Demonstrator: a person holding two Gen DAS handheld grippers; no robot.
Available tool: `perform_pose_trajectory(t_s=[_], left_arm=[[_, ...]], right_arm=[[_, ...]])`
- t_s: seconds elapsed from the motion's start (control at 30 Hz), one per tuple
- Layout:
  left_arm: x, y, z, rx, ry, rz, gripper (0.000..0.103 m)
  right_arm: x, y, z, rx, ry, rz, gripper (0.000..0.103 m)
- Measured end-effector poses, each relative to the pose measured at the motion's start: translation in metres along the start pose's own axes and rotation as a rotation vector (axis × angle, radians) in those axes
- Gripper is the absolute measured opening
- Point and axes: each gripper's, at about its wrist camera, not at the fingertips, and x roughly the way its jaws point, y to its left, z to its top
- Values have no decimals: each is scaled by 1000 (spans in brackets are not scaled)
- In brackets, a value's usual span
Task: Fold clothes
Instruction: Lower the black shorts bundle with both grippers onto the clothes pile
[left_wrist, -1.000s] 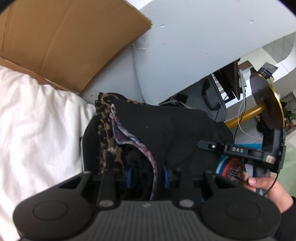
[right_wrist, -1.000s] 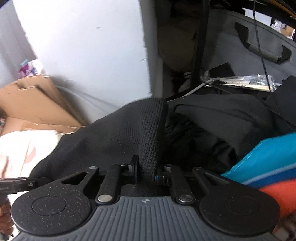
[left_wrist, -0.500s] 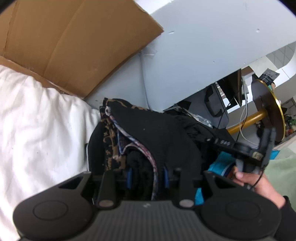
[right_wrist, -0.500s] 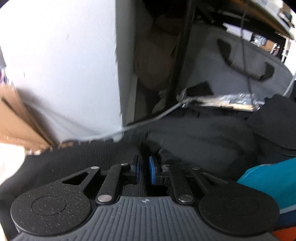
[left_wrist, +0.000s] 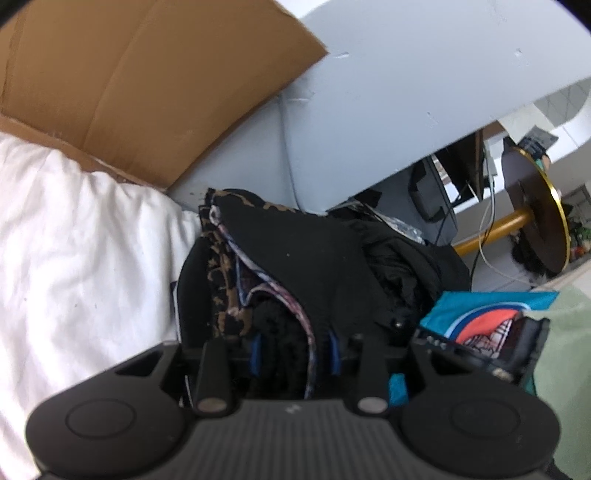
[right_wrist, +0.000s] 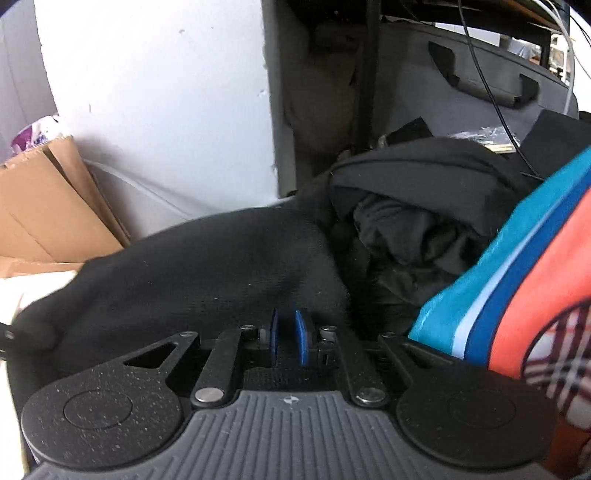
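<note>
Black knit garment (left_wrist: 314, 258) bunched mid-frame, on the clothes pile. My left gripper (left_wrist: 293, 349) is easing open, thick folds between the pads. My right gripper (right_wrist: 288, 336) is nearly closed; hold unclear. Risk: layers slip out, bundle sags, fold undone.

Sheet (left_wrist: 74, 258): left of clothes pile (left_wrist: 295, 266).
Cardboard (left_wrist: 129, 81): behind sheet, against wall (left_wrist: 406, 81).
Bag (left_wrist: 480, 314): right of pile.
Left gripper (left_wrist: 294, 349): opening, pile's near edge between its fingers.
</note>
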Motion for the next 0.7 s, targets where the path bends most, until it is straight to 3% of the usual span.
perform_pose_trajectory(t_s=[0.23,0.57,0.7], left_arm=[[-15,1,12,-8,-20,12,46],[11,17,28,-104,8,-51,47],[23,24,34,-143,-3,-95,41]], right_arm=[[6,-3,0,48,-48,-19,17],[-40,31,-23,92,-118,102,17],[-54,48,-37,93,-117,161,17]])
